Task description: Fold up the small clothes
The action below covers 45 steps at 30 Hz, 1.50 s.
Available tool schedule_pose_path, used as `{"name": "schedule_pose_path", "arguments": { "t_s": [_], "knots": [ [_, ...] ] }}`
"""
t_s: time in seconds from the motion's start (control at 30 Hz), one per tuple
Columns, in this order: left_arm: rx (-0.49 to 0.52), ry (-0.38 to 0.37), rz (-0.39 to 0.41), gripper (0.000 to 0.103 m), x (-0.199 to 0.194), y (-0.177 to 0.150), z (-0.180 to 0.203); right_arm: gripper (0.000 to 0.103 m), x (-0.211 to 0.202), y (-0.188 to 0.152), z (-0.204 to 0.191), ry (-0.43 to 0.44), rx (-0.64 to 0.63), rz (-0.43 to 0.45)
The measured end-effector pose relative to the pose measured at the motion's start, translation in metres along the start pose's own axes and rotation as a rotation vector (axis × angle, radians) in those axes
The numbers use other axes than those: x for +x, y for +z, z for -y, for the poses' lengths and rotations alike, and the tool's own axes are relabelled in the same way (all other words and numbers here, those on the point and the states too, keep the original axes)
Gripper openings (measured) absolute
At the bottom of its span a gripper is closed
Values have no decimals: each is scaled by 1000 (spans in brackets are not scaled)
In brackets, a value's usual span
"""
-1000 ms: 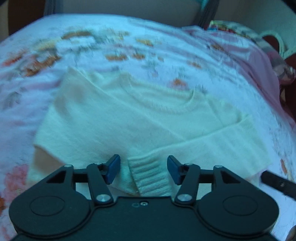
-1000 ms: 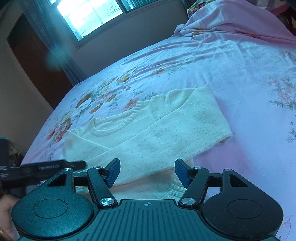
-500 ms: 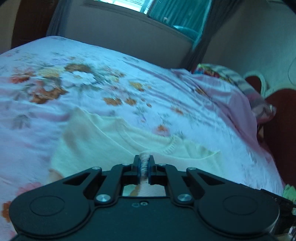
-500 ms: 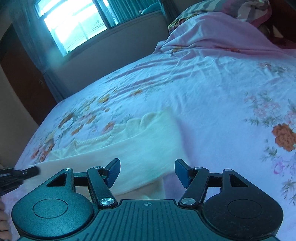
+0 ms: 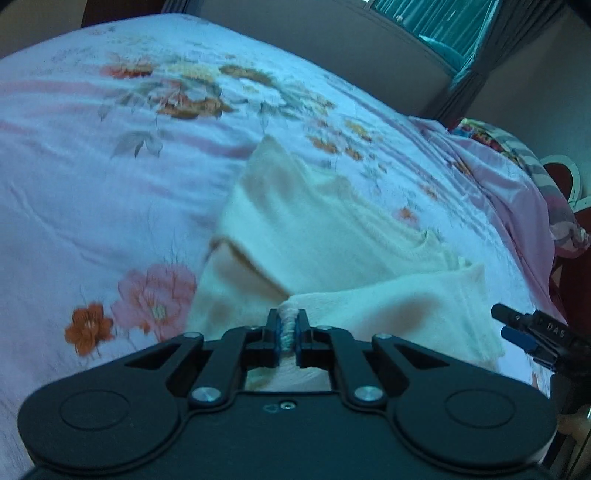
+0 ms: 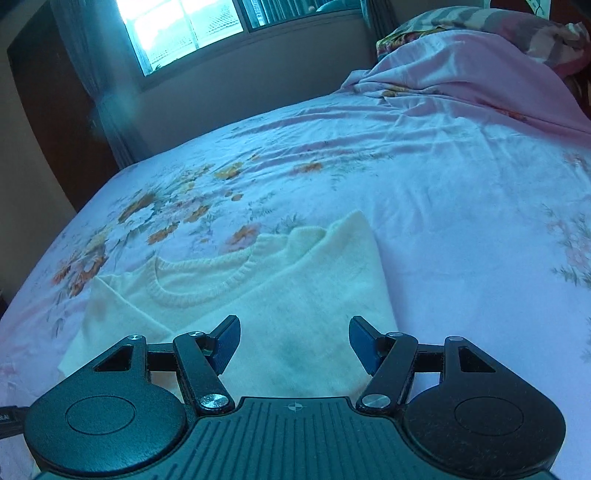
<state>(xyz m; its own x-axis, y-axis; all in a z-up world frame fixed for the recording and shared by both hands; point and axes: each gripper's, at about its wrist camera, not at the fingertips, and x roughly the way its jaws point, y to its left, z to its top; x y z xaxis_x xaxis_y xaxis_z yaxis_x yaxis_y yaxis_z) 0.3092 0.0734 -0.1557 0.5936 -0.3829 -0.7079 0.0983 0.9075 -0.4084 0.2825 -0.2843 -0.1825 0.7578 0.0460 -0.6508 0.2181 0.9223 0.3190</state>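
A small cream knit sweater (image 5: 332,236) lies on the floral bedsheet (image 5: 92,192), sleeves folded across its body. My left gripper (image 5: 288,330) is shut on the ribbed sleeve cuff at the sweater's near edge, lifting it slightly. In the right wrist view the sweater (image 6: 280,295) shows its round neckline and a folded sleeve. My right gripper (image 6: 293,341) is open and empty, hovering over the sweater's near right part. Its tip also shows in the left wrist view (image 5: 517,328).
The bed's pink floral sheet (image 6: 461,184) spreads all around the sweater. A bunched pink blanket and striped pillow (image 6: 498,44) lie at the head of the bed. A window (image 6: 184,29) with curtains and a wall stand beyond the far bed edge.
My left gripper closed on the sleeve cuff and has lifted and swung it leftward. My right gripper stayed open and shifted over the sweater's right side.
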Motion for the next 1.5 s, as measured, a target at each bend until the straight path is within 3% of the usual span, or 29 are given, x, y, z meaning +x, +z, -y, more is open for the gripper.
{"name": "schedule_pose_path", "arguments": {
  "t_s": [0.07,0.17,0.27,0.43,0.5,0.63,0.67,0.73,0.8,0.83,0.9,0.97,1.1,1.2,1.27,1.37,1.43,1.5],
  "knots": [
    [3,24,0,5,8,6,-1,65,15,3,1,-20,-20,-30],
    [54,69,-51,8,26,2,1,65,42,-2,13,-54,-11,-143],
    [85,83,-35,13,16,-3,4,65,34,9,17,-14,-14,-80],
    [65,53,59,13,-9,8,14,65,58,44,15,-57,-38,-25],
    [84,19,29,13,1,13,23,65,73,53,16,-62,-32,-20],
    [111,35,-57,15,41,-1,29,64,113,49,27,-99,-56,-107],
    [105,35,-46,13,44,-4,25,64,115,49,27,-109,-73,-101],
    [113,46,-37,11,38,-4,26,64,109,56,27,-108,-54,-103],
    [140,38,-11,15,25,-7,29,65,89,57,28,-44,-14,-30],
    [154,49,-18,17,24,-10,30,65,86,52,26,-52,-40,-31],
    [161,56,-40,15,28,-21,25,64,101,36,22,-98,-145,-134],
    [185,64,-31,14,17,-25,28,64,85,32,14,-115,-185,-102],
    [194,52,-47,15,10,-34,25,64,32,9,-2,-18,-188,-30],
    [187,52,-54,15,8,-38,24,64,42,-21,1,-32,-206,-151],
    [181,53,-62,16,2,-37,26,64,34,-22,1,-47,-196,-130],
    [202,43,-63,19,-4,-41,28,65,8,-22,-9,9,-165,-65],
    [197,47,-77,19,2,-45,25,64,24,-34,-10,-34,-196,-171],
    [199,52,-72,19,-3,-46,27,65,16,-36,-10,-42,-174,-157]
  ]
}}
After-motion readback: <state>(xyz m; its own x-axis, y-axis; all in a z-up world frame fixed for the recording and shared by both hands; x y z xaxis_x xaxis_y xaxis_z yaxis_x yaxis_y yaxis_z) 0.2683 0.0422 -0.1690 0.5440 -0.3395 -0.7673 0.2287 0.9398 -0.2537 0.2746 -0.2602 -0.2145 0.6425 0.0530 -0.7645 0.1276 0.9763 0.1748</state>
